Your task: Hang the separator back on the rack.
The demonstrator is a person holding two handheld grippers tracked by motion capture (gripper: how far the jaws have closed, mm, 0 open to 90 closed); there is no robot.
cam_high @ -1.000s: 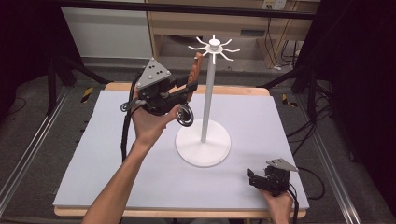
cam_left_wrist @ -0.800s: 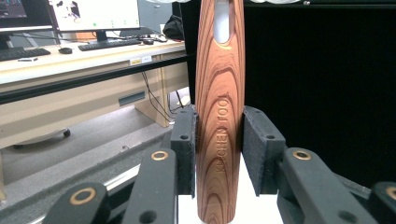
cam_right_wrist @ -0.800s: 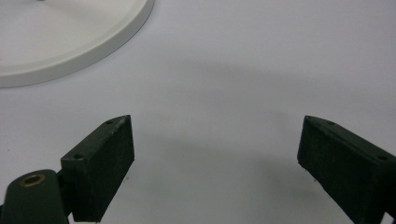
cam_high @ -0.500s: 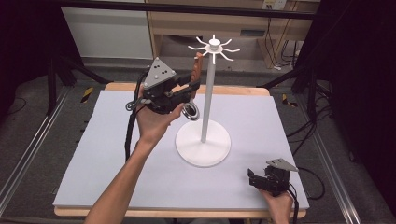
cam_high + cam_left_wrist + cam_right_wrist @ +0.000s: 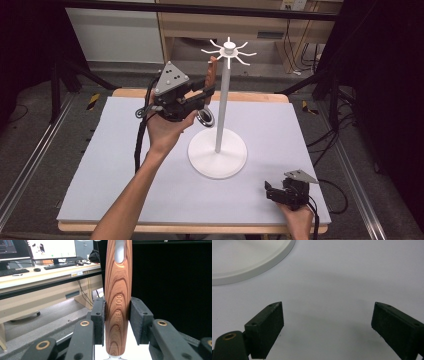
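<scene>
Grey tabletop carried a white hook stand. Left hand-held gripper, nearer the stand, clamped a wooden-handled kitchen tool, long axis upright, just left of and below the hooks. Right hand-held gripper rested open, empty.

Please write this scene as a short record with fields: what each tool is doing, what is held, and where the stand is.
left tool: shut on the wooden handle, raised near the top of the stand
wooden handle: upright between the pads, a slot hole near its top end
right tool: open, nothing between the pads, low over the table
stand: white, round base on the table, hooks on top
</scene>
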